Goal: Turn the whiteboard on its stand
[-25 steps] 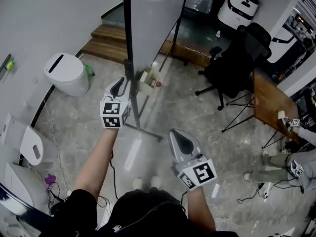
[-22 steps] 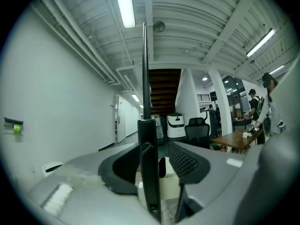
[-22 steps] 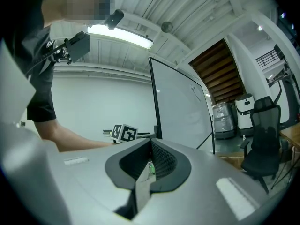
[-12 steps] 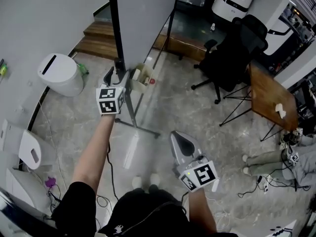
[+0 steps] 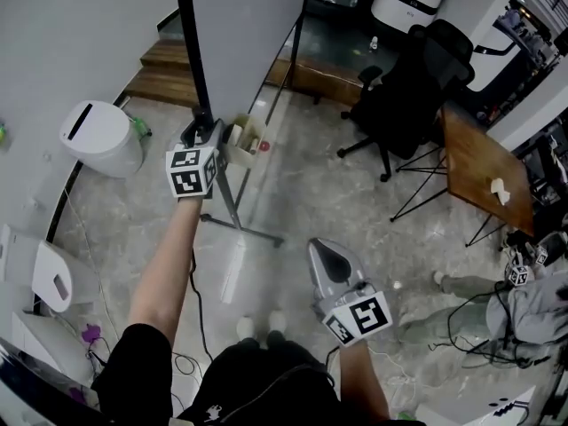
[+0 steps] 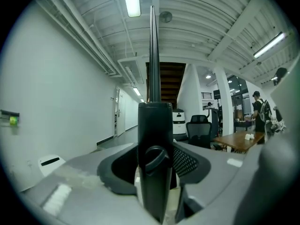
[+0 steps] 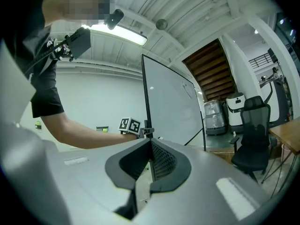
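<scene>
- at the top of the head view, left of centre: whiteboard point(image 5: 244, 34), upright on its stand and seen almost edge-on.
- post point(image 5: 190, 51): black upright of the stand along the board's near edge. a black knob point(image 6: 155, 157) sits on it low down.
- left claw point(image 5: 202, 130): at the end of an outstretched arm, at the post just by the knob. its jaws have just been closing, the post stands between them, and the pads look to lie against both its sides.
- tray point(image 5: 247, 142): small, pale, fixed to the stand just beside the left claw, with small items in it.
- right claw point(image 5: 322, 248): low, near the person's body, well apart from the stand. jaws together, nothing between them.
- surroundings: white bin point(image 5: 93, 136) to the left, wooden steps point(image 5: 169, 69) behind, black office chair point(image 5: 417, 87) and wooden surface point(image 5: 475, 162) to the right.
</scene>
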{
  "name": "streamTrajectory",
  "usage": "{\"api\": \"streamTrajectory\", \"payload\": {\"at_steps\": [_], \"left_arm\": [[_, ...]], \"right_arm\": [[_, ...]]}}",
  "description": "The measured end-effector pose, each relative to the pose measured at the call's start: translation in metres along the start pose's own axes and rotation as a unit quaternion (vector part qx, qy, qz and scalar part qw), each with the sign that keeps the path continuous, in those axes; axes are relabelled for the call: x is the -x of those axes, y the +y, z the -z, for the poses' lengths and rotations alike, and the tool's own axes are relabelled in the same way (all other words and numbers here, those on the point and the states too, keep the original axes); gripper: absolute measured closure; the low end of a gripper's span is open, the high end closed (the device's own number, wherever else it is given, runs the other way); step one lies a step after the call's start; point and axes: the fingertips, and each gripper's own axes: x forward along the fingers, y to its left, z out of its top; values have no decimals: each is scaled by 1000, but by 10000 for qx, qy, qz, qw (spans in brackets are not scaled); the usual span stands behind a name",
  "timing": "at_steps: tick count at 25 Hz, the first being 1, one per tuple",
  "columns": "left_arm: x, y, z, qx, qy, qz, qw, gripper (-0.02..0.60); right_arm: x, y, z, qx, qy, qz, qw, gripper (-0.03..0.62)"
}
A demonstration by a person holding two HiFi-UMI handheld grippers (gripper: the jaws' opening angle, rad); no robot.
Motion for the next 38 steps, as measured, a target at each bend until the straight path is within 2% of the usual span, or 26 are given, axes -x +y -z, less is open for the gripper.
{"api": "streamTrajectory", "payload": {"at_steps": [1, 15, 38], "left_arm": [[0, -1, 0, 11, 7, 9, 10000, 380], [8, -5, -3, 129, 124, -34, 9998, 386], [60, -1, 6, 112, 152, -56, 9998, 387]], "right_arm": [[2, -1, 1, -13, 8, 25, 10000, 585], [17, -4, -6, -74, -52, 130, 9999, 585], [30, 20, -11, -3, -167, 50, 9998, 585]]}}
